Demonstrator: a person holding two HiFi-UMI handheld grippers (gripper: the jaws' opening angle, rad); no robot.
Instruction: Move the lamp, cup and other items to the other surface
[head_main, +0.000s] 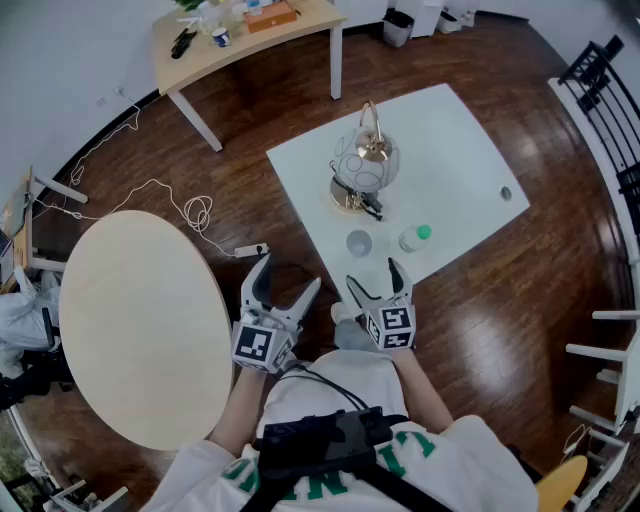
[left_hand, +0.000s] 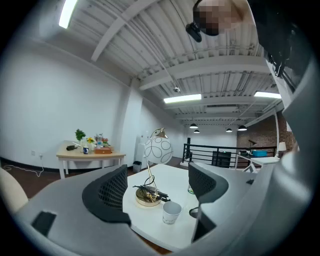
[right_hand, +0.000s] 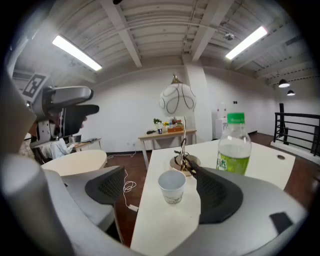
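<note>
A lamp (head_main: 365, 165) with a white globe shade and a brass base stands mid-way on the white table (head_main: 450, 150). Nearer the table's front corner are a white paper cup (head_main: 359, 243) and a green-capped bottle (head_main: 414, 238). My left gripper (head_main: 289, 275) and right gripper (head_main: 374, 277) hover just short of that corner, both open and empty. In the left gripper view the lamp (left_hand: 157, 150) and the cup (left_hand: 171, 212) show between the jaws, some way ahead. The right gripper view has the cup (right_hand: 172, 187) straight ahead, the bottle (right_hand: 233, 145) to its right and the lamp (right_hand: 177, 100) behind.
A round beige table (head_main: 140, 320) stands to my left. A wooden desk (head_main: 250, 40) with small items is at the back. A white cable (head_main: 190, 212) and power strip (head_main: 250, 250) lie on the dark wood floor. A black railing (head_main: 610, 110) runs along the right.
</note>
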